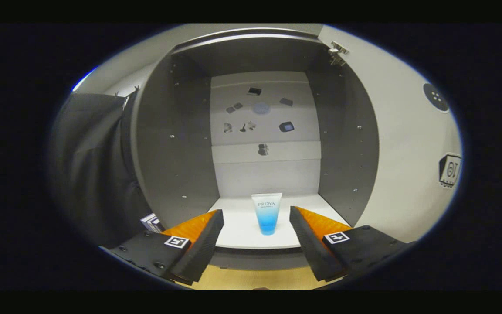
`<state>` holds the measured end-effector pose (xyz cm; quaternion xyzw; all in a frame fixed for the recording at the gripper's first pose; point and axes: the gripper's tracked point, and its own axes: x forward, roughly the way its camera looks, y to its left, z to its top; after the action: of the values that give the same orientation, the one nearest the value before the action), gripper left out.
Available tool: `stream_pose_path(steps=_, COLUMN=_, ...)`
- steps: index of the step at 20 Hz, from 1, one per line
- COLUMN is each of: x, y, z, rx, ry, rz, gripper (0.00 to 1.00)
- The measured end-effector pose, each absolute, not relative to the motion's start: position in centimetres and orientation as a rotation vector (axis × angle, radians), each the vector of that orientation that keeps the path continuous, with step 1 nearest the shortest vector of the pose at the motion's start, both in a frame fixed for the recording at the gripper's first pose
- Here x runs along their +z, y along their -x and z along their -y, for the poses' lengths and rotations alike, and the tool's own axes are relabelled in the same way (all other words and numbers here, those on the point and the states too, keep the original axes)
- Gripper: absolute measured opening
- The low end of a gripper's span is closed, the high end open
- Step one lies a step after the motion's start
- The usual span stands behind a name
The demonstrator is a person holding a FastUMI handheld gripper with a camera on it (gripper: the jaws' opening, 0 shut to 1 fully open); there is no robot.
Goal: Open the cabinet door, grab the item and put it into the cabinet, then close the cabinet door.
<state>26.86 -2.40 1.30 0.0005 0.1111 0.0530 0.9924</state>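
Test booth — black cloth (89, 165), bare cabinet (172, 144).

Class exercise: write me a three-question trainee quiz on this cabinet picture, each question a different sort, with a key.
1. True or false: the cabinet door is shut.
2. The tube stands: A) on the cabinet shelf, B) between pressing fingers, C) on the floor.
3. Fill in: the claw is ____, its fingers apart, nothing held.

Key: 1 false; 2 A; 3 open.
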Motion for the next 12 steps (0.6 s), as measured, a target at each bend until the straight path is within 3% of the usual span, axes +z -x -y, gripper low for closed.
stream_pose_path(steps=12, x=5.4, y=-5.2, z=4.0, rx=0.105, ry=0.029, rz=-0.103, gripper=0.95)
